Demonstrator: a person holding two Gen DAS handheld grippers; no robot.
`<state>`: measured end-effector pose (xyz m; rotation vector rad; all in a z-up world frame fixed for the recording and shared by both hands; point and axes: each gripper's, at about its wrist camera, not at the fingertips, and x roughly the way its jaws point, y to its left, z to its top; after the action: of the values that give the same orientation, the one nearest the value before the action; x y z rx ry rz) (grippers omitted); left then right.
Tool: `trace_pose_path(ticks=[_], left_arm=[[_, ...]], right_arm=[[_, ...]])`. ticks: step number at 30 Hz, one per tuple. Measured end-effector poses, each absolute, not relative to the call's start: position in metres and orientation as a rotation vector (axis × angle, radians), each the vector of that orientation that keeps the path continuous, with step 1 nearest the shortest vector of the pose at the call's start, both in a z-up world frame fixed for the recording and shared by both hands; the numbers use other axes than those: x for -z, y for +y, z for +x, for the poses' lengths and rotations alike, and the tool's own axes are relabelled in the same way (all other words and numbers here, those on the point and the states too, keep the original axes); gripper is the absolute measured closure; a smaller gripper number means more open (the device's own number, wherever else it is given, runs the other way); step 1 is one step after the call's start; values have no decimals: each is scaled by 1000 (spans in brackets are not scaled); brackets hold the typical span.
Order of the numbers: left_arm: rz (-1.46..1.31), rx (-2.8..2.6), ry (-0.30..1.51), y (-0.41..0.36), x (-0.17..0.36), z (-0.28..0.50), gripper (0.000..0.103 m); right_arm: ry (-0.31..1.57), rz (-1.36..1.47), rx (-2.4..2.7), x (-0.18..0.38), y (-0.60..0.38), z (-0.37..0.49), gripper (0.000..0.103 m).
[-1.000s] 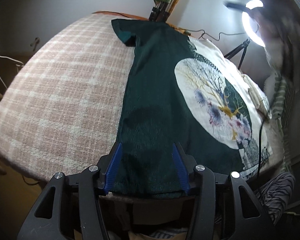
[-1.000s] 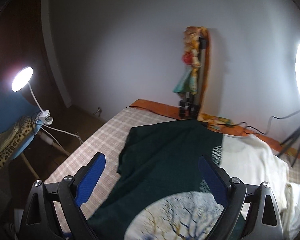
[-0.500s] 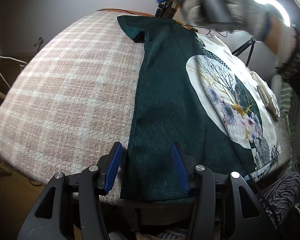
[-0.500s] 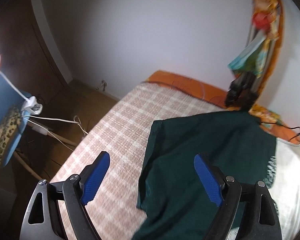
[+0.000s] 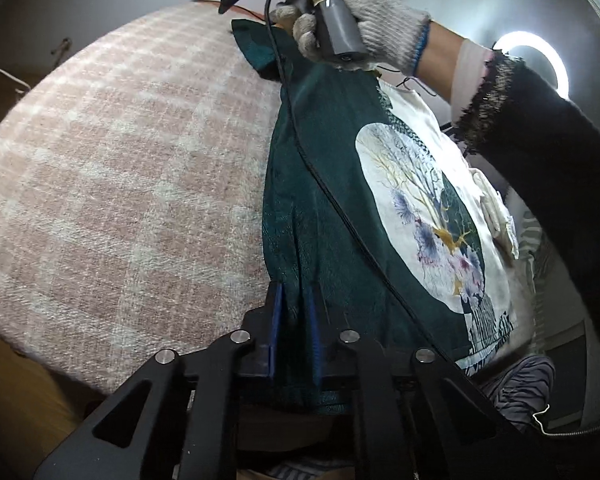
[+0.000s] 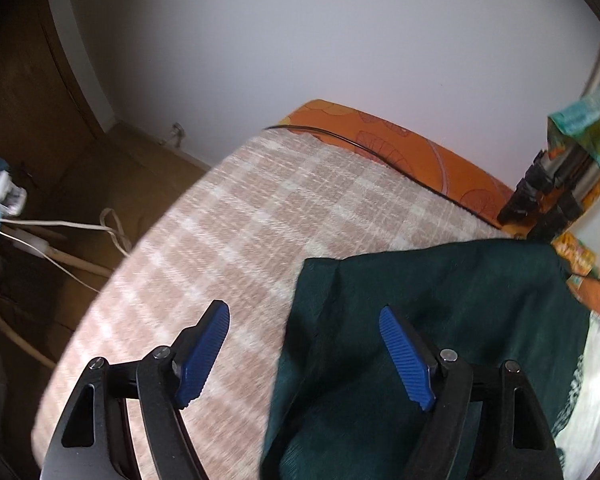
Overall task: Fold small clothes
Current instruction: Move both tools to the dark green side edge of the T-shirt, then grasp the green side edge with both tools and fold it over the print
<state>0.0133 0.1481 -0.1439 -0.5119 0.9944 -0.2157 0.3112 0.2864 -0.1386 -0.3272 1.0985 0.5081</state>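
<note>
A dark green T-shirt (image 5: 324,208) with a round white tree print lies flat on the pink checked blanket (image 5: 112,168). My left gripper (image 5: 294,308) is shut on the shirt's bottom hem at its left corner, the cloth bunched between the blue pads. My right gripper (image 6: 304,356) is open and hovers over the shirt's left sleeve (image 6: 324,280) and shoulder (image 6: 452,304); its left pad is over the blanket, its right pad over the green cloth. In the left wrist view the gloved hand (image 5: 348,12) holds the right gripper above the sleeve.
The blanket (image 6: 236,240) covers a bed with an orange edge (image 6: 412,144) by the white wall. A tripod (image 6: 548,192) stands at the far corner. A ring light (image 5: 540,60) glows at right. White cables (image 6: 60,232) lie on the floor at left. A cable (image 5: 340,208) crosses the shirt.
My left gripper has closed on the shirt's hem. My right gripper has moved down and toward the left sleeve, still open.
</note>
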Motion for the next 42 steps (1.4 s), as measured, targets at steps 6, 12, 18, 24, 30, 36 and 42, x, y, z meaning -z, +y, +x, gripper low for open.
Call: trace_pose_path(ticks=[6, 12, 18, 24, 30, 36, 42], left_arm=[[-526, 245, 989, 148, 144, 14, 99], [-499, 270, 971, 141, 141, 16, 100], [-519, 305, 944, 140, 136, 17, 101], [-484, 336, 885, 133, 119, 15, 101], [-446, 389, 866, 109, 110, 18, 102], [-393, 459, 849, 80, 99, 23, 102], [-337, 529, 863, 47, 96, 31, 102]], right_arm=[[1121, -402, -483, 152, 292, 319, 37], [1132, -426, -494, 163, 292, 323, 72], [1108, -384, -497, 151, 280, 329, 101], [1035, -308, -499, 114, 245, 327, 102], [977, -231, -457, 80, 195, 321, 102], [927, -153, -415, 55, 126, 317, 102], [906, -84, -328, 58, 56, 310, 102]])
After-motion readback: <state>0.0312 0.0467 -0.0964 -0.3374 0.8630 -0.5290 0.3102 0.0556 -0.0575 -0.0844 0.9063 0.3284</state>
